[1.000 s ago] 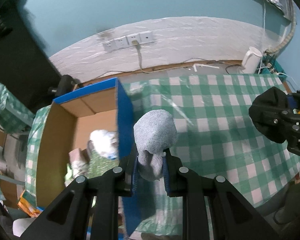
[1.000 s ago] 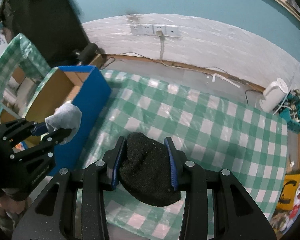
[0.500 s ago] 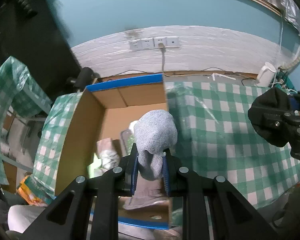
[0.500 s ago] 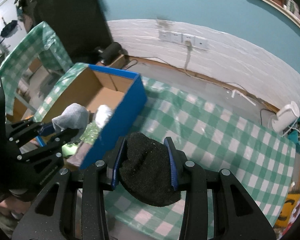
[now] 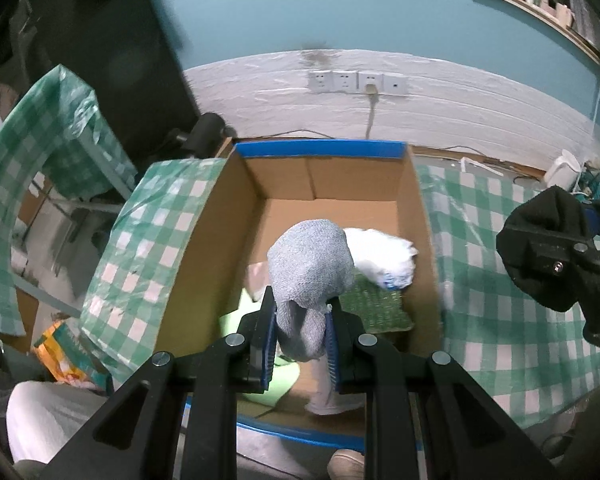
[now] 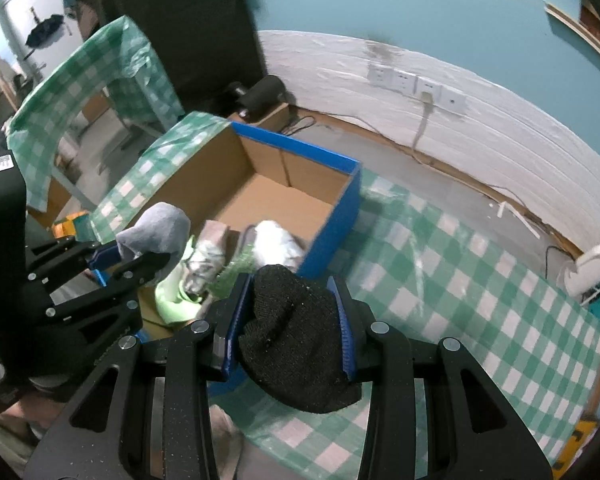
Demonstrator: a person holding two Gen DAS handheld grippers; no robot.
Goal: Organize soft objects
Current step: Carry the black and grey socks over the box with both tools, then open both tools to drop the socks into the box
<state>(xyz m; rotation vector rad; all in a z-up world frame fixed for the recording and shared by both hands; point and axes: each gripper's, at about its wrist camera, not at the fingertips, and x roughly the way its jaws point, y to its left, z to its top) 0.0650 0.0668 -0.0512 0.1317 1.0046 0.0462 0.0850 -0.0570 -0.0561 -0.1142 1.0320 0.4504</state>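
Overhead, grey sock [image 5: 308,264] inside box rim [image 5: 320,148].

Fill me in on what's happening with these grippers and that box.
A person is sorting soft things into an open cardboard box. The left gripper is clamped on a grey sock, held over the box's inside. The right gripper is clamped on a black knit hat, above the checked tablecloth beside the box. Several soft items already lie inside.
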